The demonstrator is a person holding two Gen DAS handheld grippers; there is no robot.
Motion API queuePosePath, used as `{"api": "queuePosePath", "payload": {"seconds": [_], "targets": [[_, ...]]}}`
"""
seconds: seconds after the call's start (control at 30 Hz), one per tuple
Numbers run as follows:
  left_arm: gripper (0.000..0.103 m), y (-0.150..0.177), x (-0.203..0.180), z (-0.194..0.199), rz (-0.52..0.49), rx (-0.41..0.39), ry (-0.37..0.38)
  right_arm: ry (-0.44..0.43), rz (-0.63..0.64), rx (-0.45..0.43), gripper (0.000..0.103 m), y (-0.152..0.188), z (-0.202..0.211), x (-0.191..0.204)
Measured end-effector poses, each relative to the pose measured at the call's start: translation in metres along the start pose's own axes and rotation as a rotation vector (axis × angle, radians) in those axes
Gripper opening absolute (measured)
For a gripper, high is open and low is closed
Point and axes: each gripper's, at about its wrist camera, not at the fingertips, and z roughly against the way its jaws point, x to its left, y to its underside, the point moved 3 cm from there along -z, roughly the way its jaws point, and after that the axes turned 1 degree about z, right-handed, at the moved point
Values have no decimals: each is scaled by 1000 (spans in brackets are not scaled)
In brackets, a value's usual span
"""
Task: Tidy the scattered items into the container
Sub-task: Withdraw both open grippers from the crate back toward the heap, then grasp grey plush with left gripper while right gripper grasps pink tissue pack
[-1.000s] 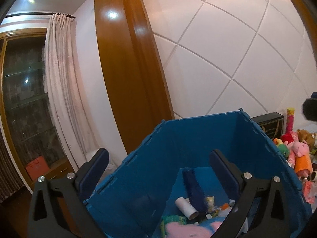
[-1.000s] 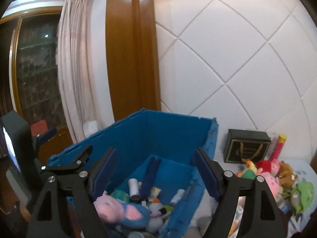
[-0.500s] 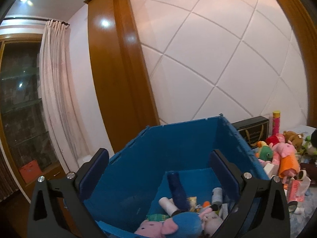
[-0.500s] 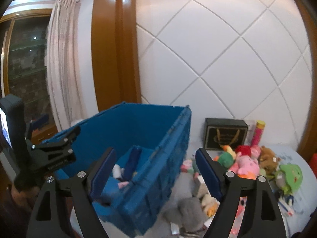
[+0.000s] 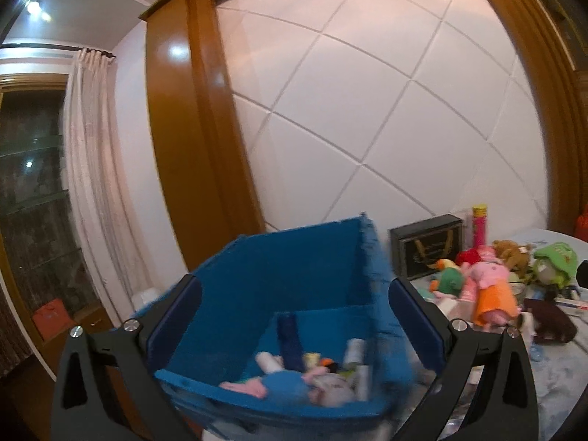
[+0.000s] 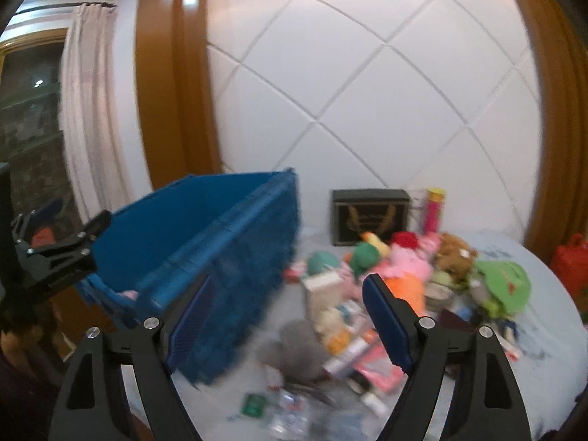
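now, the scene by parts:

container: the blue crate stands at the left end of the bed, its open top facing up. it already holds a pink-and-blue plush, a white tube and other small bits, blurred.

scattered items: a heap lies on the bed to the right of the crate, at about 3 o'clock from it. in it are a grey plush, a pink pig in orange, a green plush, a brown bear, boxes and tubes, and a black box with a pink can at the back by the wall.

left gripper: released, jaws spread wide, nothing between them. it hangs over the crate's near rim and looks into it. the heap sits at its 2 o'clock, well apart.

right gripper: also spread wide and empty. it points at the heap. the crate's corner is beside its left finger, at 10 o'clock.

key relation: the grey plush lies just ahead of the right gripper, between its fingers in that view, at about 12 o'clock. its outline is too blurred to give a long axis.

nearer arm: the right one, by my reading, since it faces the heap while the left one faces the crate.

next move, as a judgement: lower the right gripper onto the grey plush, close, then carry it left to 10 o'clock and over the rim.

risk: the soft plush may drag neighbouring tubes along.
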Motion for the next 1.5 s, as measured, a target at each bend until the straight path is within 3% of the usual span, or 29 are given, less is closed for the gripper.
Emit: {"api": "queuePosePath", "payload": {"seconds": [0.33, 0.63, 0.83, 1.2, 1.33, 1.5], "targets": [[103, 14, -98, 37, -7, 21, 76, 129, -58, 101, 83, 60, 54, -128], [103, 57, -169, 29, -51, 81, 164, 188, -82, 136, 83, 97, 73, -194], [103, 96, -200, 0, -58, 134, 261, 217, -124, 174, 83, 116, 54, -217], [103, 157, -222, -69, -35, 214, 384, 250, -116, 214, 83, 107, -8, -215], [103, 170, -233, -98, -83, 262, 381, 230, -126, 251, 83, 116, -32, -220], [103, 188, -235, -142, -85, 363, 320, 206, -137, 297, 83, 127, -62, -225]]}}
